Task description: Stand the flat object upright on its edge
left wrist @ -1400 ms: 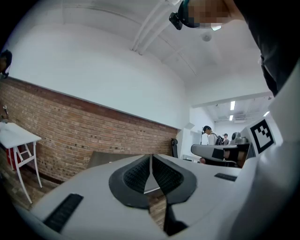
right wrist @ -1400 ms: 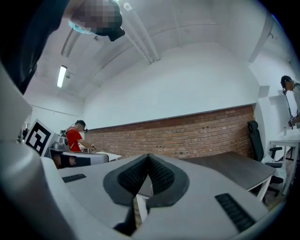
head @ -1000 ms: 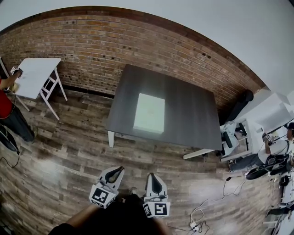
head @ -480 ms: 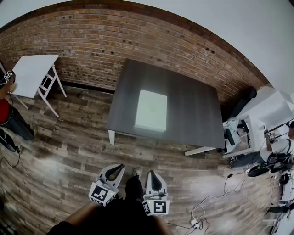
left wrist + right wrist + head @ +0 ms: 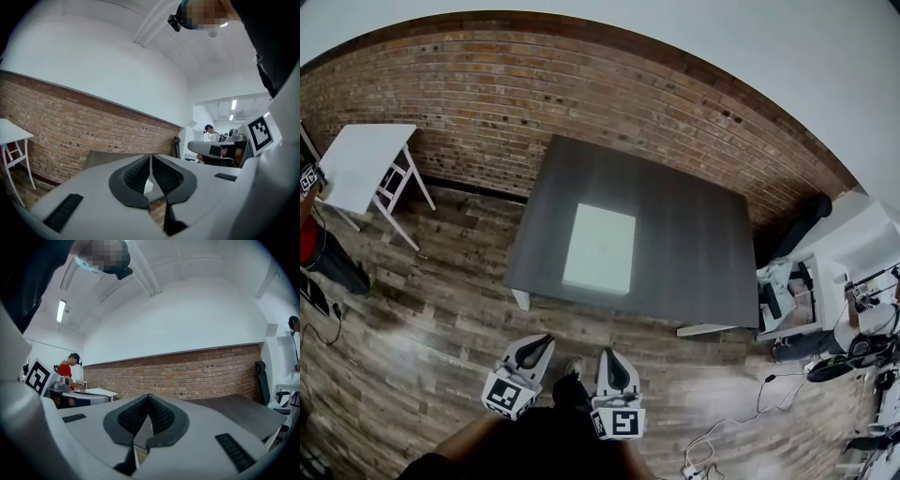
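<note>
- While the person's dark clothing (image 5: 553,441) fills the bottom edge of the head view, only the front halves of the two hand-held tools show there. These are the white plastic left gripper (image 5: 542,343) and the white plastic right gripper (image 5: 608,356), side by side above the floor, each with its marker cube.
- In the left gripper view, the black ribbed pads (image 5: 138,176) meet along a thin line, closed on nothing. In the right gripper view the pads press together the same way, also empty.
- A pale sliver shows through the small gap under the left pads, too small to identify.
- The pale, flat rectangular slab (image 5: 600,249) lies flat on the dark grey square table (image 5: 694,244). It is on the near-left part of the top and well apart from both grippers.
- Only two of the table's white legs show, at its near edge; the top hides the rest.
- A person in a red top (image 5: 307,239) is cut off by the left edge of the head view, beside a small white folding table (image 5: 361,159).
- At the right edge, white desks and dark chairs (image 5: 825,300) crowd together and are hard to make out. Loose cables (image 5: 722,431) trail over the floor there.
- A red brick wall (image 5: 581,103) runs behind the dark table, with plain white wall above it.
- The floor (image 5: 441,309) is mottled brown wood planks.
</note>
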Demonstrator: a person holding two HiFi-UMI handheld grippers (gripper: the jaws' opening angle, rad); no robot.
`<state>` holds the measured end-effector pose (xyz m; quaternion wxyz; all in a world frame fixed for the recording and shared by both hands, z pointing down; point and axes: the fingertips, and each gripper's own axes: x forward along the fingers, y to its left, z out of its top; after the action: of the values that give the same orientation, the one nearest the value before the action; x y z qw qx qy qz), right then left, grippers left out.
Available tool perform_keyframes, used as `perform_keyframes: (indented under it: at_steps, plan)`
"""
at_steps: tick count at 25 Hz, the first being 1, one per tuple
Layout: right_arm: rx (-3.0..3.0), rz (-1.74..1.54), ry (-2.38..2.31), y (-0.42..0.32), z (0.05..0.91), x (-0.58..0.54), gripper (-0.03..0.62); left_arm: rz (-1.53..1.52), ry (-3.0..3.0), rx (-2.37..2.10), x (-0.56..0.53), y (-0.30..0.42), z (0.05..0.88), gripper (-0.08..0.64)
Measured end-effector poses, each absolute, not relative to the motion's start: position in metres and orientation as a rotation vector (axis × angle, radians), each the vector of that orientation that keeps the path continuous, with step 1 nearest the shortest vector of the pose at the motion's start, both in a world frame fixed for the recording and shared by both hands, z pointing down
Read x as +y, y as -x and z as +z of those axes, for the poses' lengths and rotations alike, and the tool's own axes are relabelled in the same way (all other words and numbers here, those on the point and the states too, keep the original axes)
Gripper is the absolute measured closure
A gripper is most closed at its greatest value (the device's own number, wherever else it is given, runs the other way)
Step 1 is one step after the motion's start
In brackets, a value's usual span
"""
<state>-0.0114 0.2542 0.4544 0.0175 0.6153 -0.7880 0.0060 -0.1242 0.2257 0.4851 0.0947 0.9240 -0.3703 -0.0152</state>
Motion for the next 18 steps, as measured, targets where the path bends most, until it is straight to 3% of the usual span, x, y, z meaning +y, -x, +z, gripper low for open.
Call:
perform_keyframes:
  at_steps: [18]
  plan:
    - [-2.533, 0.128, -1.773, -0.110, 0.483, 0.166, 0.568, 0.012, -2.664, -1.301, 0.139, 0.018, 0.495, 0.515]
